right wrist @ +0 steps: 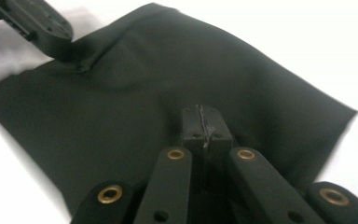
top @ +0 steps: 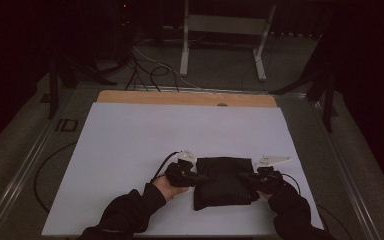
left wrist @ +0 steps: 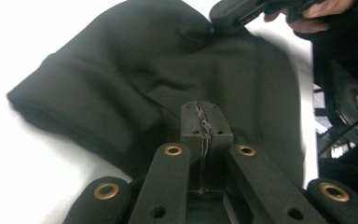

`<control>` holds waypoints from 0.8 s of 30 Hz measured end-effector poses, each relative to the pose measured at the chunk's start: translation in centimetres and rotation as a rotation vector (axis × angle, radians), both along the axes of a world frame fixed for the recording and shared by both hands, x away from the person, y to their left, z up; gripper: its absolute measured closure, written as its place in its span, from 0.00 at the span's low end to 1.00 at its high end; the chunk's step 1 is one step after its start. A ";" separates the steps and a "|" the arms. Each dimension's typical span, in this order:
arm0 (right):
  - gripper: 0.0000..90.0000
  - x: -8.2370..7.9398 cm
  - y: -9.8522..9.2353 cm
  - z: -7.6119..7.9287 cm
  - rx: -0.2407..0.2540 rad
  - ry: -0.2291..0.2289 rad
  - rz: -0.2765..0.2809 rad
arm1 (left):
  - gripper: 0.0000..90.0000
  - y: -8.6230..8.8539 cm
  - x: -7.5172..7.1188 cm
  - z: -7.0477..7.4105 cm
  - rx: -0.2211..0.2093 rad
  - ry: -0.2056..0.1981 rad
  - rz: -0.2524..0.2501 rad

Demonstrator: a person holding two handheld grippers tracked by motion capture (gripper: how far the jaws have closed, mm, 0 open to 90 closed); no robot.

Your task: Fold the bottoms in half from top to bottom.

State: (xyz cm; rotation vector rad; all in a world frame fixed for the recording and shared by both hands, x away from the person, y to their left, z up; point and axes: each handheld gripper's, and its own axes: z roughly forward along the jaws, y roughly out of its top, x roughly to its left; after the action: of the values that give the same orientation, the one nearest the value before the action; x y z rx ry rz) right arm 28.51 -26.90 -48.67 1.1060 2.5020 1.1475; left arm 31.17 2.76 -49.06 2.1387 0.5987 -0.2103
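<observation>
A black cloth (top: pixel 225 182) lies folded and rumpled on the white table sheet (top: pixel 130 145), near the front edge. My left gripper (top: pixel 202 176) is at the cloth's left edge, its jaws pressed together on the fabric (left wrist: pixel 121 84). My right gripper (top: pixel 244 177) is at the cloth's right edge, shut on it in the same way (right wrist: pixel 204 119). In the left gripper view my jaws (left wrist: pixel 204 116) meet with a thin strip of fabric between them, and the right gripper (left wrist: pixel 233 14) pinches the cloth's far edge. In the right gripper view the left gripper (right wrist: pixel 42 28) lifts a small fold.
A wooden board's edge (top: pixel 180 98) shows beyond the white sheet. Behind the table stand a white metal frame (top: pixel 220 30) and loose cables (top: pixel 150 70) on the floor. Dark sleeves come in from the bottom. White sheet lies bare to the left and behind the cloth.
</observation>
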 end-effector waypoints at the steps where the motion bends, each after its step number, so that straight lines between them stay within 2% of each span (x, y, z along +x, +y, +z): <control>1: 1.00 -0.2 0.1 0.0 -0.005 -0.007 0.011 | 0.99 0.0 -0.2 0.1 0.002 -0.003 -0.006; 9: 1.00 -1.6 0.3 -0.2 -0.017 0.004 0.022 | 0.99 -0.5 -1.2 0.0 0.022 -0.012 -0.052; 15: 1.00 -2.7 0.0 -0.6 -0.020 0.017 0.020 | 0.99 -0.6 -1.6 -0.2 0.036 -0.007 -0.069; 18: 1.00 -3.2 0.0 -0.5 -0.023 0.018 0.019 | 0.99 -0.7 -1.9 -0.3 0.066 -0.018 -0.073; 22: 1.00 -3.6 0.2 -0.8 -0.041 0.015 0.031 | 0.99 -0.7 -2.0 -0.3 0.070 -0.012 -0.080; 24: 1.00 -3.7 0.2 -0.8 -0.033 0.023 0.026 | 0.99 -0.6 -2.2 -0.5 0.072 -0.009 -0.084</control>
State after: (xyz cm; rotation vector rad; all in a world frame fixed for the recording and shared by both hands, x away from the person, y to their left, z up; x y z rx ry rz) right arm 24.82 -26.66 -49.47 1.0877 2.5501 1.1016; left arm 28.99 2.17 -49.61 2.2359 0.5190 -0.2287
